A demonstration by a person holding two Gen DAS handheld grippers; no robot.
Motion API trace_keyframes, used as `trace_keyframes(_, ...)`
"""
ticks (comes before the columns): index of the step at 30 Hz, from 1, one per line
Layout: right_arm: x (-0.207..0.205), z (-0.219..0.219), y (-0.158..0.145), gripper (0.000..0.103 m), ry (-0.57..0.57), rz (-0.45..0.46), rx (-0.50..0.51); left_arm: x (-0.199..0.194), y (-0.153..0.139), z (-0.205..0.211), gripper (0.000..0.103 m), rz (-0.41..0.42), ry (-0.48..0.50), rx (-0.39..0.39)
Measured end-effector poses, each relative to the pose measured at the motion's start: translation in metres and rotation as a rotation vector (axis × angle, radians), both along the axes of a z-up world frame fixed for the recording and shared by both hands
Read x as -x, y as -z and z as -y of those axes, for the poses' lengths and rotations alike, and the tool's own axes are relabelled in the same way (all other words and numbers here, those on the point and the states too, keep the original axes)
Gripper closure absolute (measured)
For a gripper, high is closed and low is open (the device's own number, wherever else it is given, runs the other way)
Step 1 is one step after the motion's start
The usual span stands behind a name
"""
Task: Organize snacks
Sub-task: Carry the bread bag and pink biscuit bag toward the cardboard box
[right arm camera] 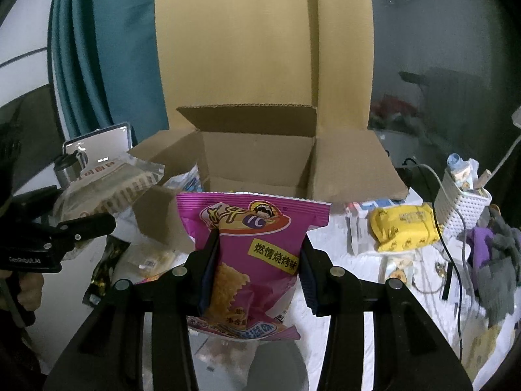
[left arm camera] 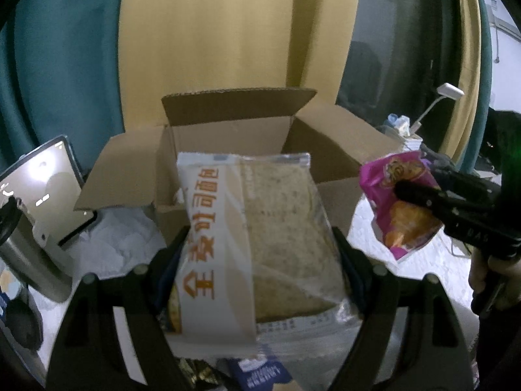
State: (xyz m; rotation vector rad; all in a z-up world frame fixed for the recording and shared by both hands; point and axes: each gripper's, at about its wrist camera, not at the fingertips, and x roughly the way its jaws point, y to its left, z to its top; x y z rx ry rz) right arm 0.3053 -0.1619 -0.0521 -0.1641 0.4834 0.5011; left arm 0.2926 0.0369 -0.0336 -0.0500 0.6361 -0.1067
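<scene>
Currently held: bread packet point(left arm camera: 260, 238) in left tool point(left arm camera: 260, 257); pink crisp bag point(right arm camera: 257, 254) pinched in right tool point(right arm camera: 257, 277). Open cardboard box point(right arm camera: 257, 163) at twelve o'clock on counter point(right arm camera: 374, 293). Advice: clear the near flap, lower bread flat first, crisps on top.

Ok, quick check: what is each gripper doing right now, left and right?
Left gripper: closed on the bread packet.
Right gripper: closed on the pink snack bag.
</scene>
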Motion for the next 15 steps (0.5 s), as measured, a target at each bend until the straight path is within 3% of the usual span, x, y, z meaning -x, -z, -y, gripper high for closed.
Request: trace_keyframes(15, -0.068, -0.032, -0.014, 0.057, -0.026, 0.021, -0.032, -0.067, 0.007, -0.002, 0.021, -0.007, 0.003, 0.001)
